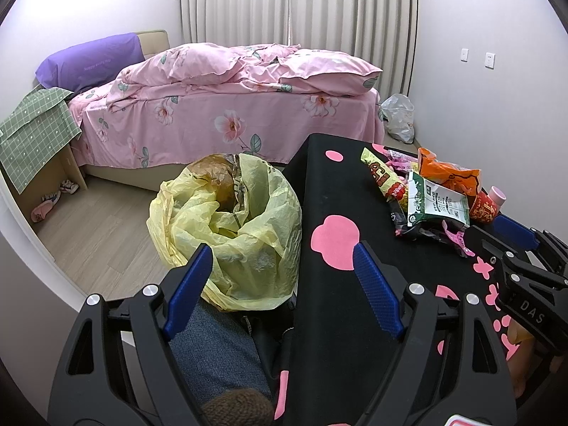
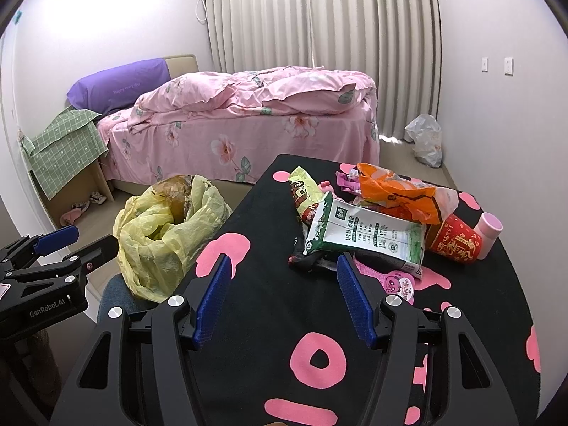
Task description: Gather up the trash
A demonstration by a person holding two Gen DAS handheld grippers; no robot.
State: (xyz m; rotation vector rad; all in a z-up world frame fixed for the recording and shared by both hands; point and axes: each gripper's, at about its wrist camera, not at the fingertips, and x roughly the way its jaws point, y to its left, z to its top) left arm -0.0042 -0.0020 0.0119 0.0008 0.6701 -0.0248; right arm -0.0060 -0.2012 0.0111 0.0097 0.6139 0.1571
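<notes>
A heap of trash lies on the black table with pink shapes point(image 2: 269, 323): a green-and-white carton point(image 2: 365, 238), an orange bag point(image 2: 394, 191), a green snack wrapper point(image 2: 301, 191), a red paper cup point(image 2: 454, 245) and a pink cup point(image 2: 490, 227). A yellow bin bag point(image 1: 227, 220) gapes open left of the table, brown paper inside. My right gripper point(image 2: 284, 259) is open just short of the carton, holding nothing. My left gripper point(image 1: 282, 248) is open over the table's left edge beside the bag, also holding nothing. The right gripper point(image 1: 497, 234) shows in the left wrist view by the heap.
A bed with pink floral bedding point(image 1: 230, 106) fills the far side. A cardboard box under a green cloth point(image 1: 39, 142) stands at the left wall. A white plastic bag point(image 1: 399, 117) lies on the floor by the curtain. A person's denim-clad knee point(image 1: 213, 348) is below the bin bag.
</notes>
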